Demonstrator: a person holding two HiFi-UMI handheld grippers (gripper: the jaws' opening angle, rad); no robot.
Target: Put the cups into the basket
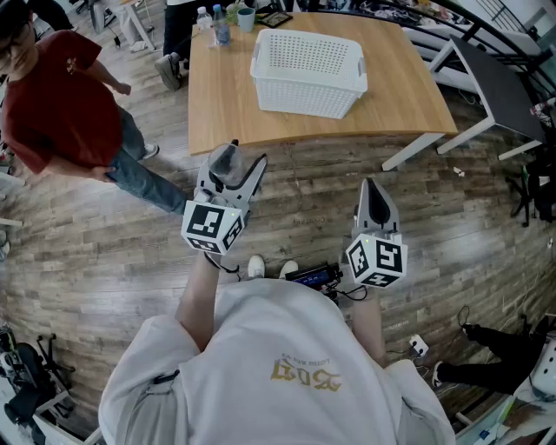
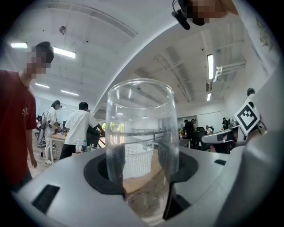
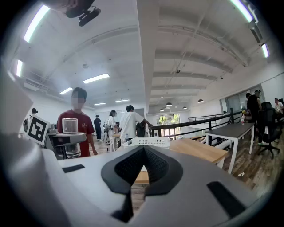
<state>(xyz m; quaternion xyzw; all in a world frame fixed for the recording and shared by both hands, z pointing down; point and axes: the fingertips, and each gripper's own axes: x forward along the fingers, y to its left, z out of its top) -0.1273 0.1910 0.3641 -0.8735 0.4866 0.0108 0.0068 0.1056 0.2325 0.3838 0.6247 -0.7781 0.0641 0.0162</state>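
Head view with both gripper views. The left hand-held gripper (image 1: 234, 162) is held about level over the wooden floor (image 1: 304, 200), short of the near edge of the counter (image 1: 221, 104). Its jaws stand wide and press on the two sides of a clear glass cup (image 2: 140, 133). The cup stands upright between them, mouth up, its base low in the dark recess of the pads. The right hand-held gripper (image 1: 374, 186) is beside it, well apart. Its jaws are brought together with nothing between them. The white perforated basket (image 1: 306, 94) stands on the counter ahead of both grippers, toward the far side, well apart from the held cup. A green cup (image 1: 247, 18) and a bottle (image 1: 221, 26) stand at the counter's far edge, behind the basket. A person in a red shirt (image 1: 56, 104) stands on the floor to the left of the counter.
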